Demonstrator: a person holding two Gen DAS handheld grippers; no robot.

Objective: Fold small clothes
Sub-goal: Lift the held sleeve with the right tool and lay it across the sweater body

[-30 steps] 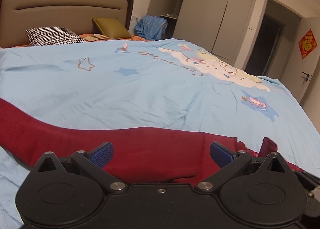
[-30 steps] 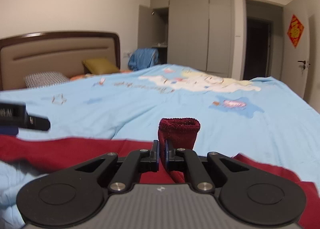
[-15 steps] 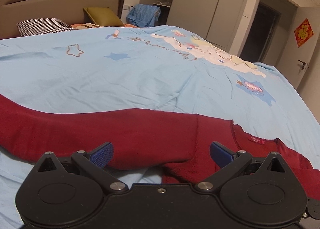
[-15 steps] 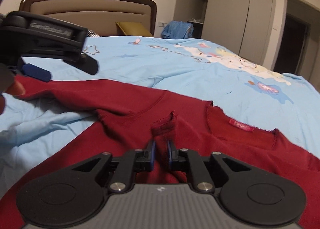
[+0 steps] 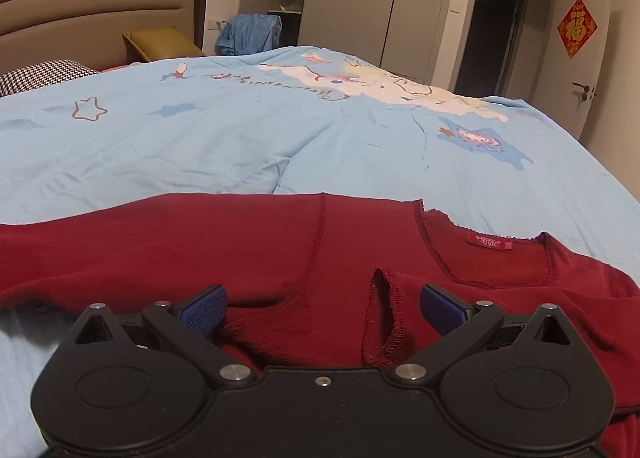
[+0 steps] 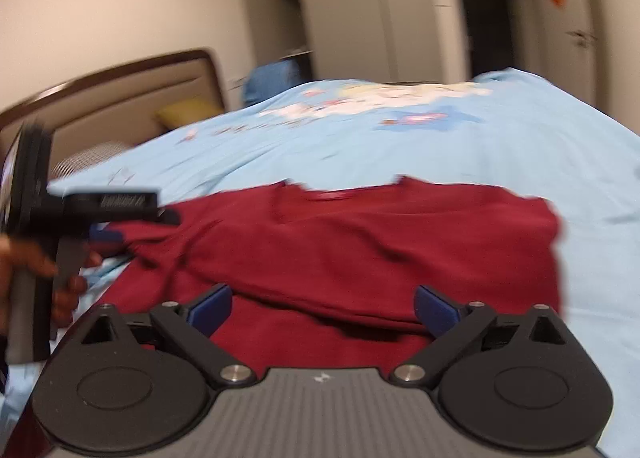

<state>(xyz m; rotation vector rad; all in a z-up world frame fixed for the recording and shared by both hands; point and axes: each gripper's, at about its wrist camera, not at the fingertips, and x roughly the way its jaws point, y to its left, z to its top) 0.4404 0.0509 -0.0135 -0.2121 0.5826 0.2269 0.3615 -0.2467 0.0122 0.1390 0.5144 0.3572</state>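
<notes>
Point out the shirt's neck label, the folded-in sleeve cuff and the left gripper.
neck label [image 5: 490,242]: left wrist view, label's middle.
sleeve cuff [image 5: 385,318]: left wrist view, hemmed opening.
left gripper [image 5: 322,304]: left wrist view, between open fingertips.

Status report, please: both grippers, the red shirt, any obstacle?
Left gripper open, right gripper open, both empty. Red shirt flat on blue duvet, cuff folded across. No obstacle visible.
</notes>
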